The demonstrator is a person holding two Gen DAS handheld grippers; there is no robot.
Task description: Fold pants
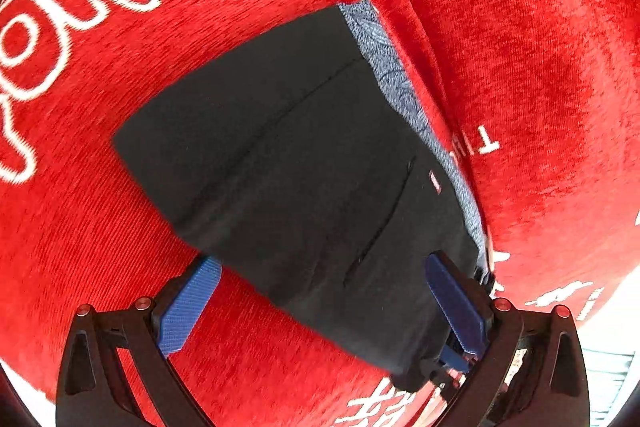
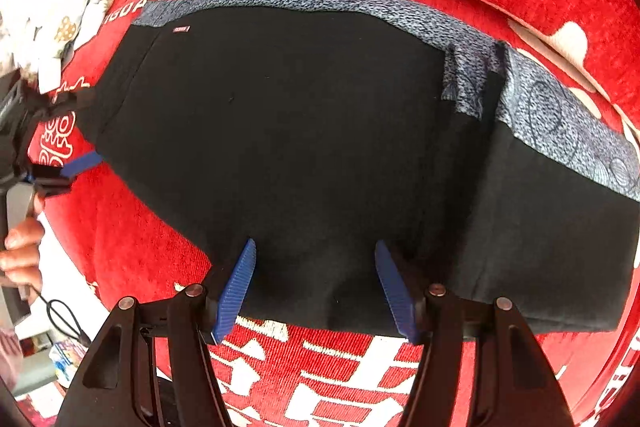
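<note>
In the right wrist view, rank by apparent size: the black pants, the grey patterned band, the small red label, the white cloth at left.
1. Black pants
2. Grey patterned band
3. White cloth, partly cut off by the frame, so unsure
4. Small red label

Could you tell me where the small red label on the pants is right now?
In the right wrist view the label sits upper left on the black pants, just below the blue-grey band.

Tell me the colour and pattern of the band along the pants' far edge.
The band is mottled blue-grey knit with faint dark circular line motifs, clearest in the right wrist view.
</note>
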